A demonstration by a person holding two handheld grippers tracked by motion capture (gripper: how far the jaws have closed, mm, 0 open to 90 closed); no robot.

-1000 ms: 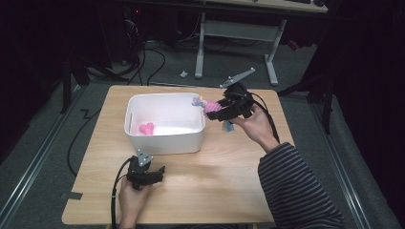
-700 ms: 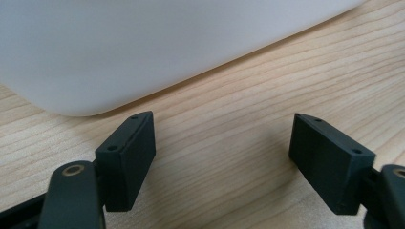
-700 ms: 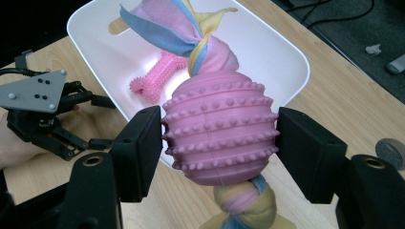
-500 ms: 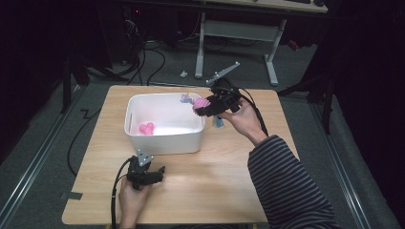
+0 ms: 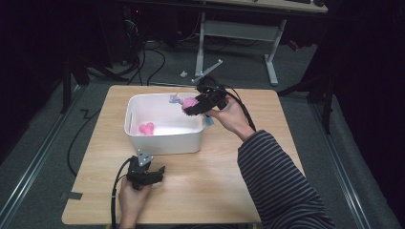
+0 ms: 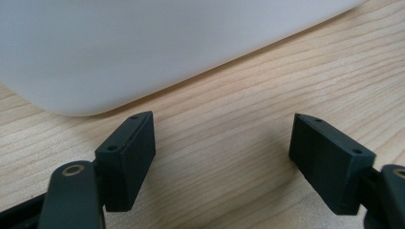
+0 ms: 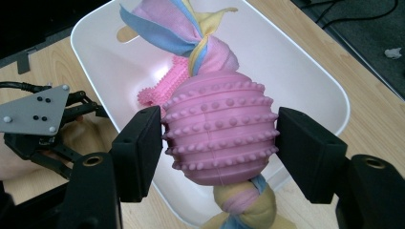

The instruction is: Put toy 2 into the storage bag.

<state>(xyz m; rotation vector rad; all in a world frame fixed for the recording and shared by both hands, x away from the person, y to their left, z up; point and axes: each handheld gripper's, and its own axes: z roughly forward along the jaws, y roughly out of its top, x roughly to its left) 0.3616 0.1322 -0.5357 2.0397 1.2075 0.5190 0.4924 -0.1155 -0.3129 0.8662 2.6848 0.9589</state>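
My right gripper (image 7: 219,145) is shut on a pink studded ball toy (image 7: 219,129) with pastel cloth knots through it. It holds the toy above the far right corner of a white bin (image 5: 162,139). In the high view the right gripper (image 5: 192,107) and the ball toy (image 5: 189,102) hang just over the bin's rim. A second pink studded toy (image 5: 146,128) lies inside the bin, also seen as the pink toy (image 7: 165,88) below the ball. My left gripper (image 5: 160,171) rests open on the table in front of the bin. Nothing lies between the left gripper's (image 6: 222,162) fingers, which face the bin wall (image 6: 143,43).
The wooden table (image 5: 215,191) has bare surface in front of and right of the bin. A small blue piece (image 5: 208,121) lies on the table by the bin's right side. Cables and desk legs (image 5: 200,52) are on the floor beyond the far edge.
My right gripper has carried the ball toy leftward, from beside the bin's right rim to over its far right corner. The left gripper has stayed where it was.
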